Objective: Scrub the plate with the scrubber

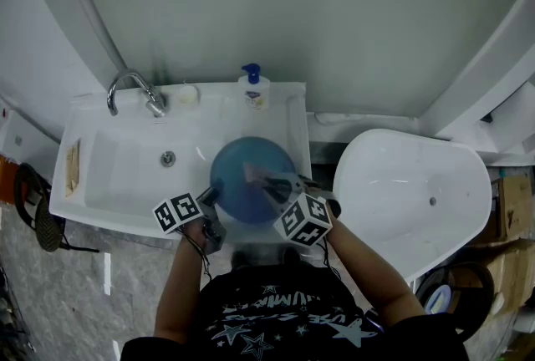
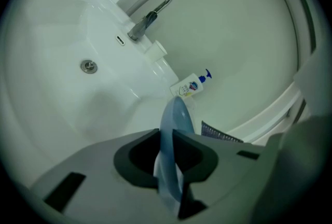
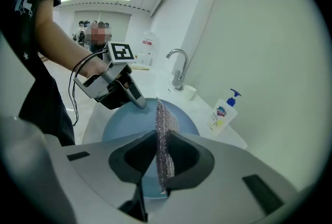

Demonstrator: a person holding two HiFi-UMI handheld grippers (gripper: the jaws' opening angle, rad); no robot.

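**Near field.** My left gripper (image 2: 167, 151) is clenched on the near rim of the blue plate (image 2: 175, 116). In the left gripper view the plate runs edge-on between the two jaws, with both pads pressed against it. My right gripper (image 3: 163, 158) is clamped on the scrubber (image 3: 165, 127), a thin, silvery mesh sheet. It stands upright between the jaws and projects past their tips.

**Middle field.** In the head view the plate hangs over the right end of the white sink (image 1: 109, 184). Its face is turned up toward the camera, and it is gripped at its lower left edge. The scrubber lies over the right half of the plate's face; I cannot tell whether the two touch. The right gripper view shows the left gripper's tips on the plate's far rim, with the person's forearm (image 3: 62, 46) behind them.

**Far field.** The drain (image 1: 168, 158) sits in the sink floor, left of the plate and well apart from it. On the back ledge a chrome faucet (image 1: 130, 90) stands at the left, with a small white cup (image 1: 189, 94) just beside it. A soap bottle (image 1: 253, 88) with a blue pump stands beyond the plate. A white tub (image 1: 410, 184) lies to the right of the sink.
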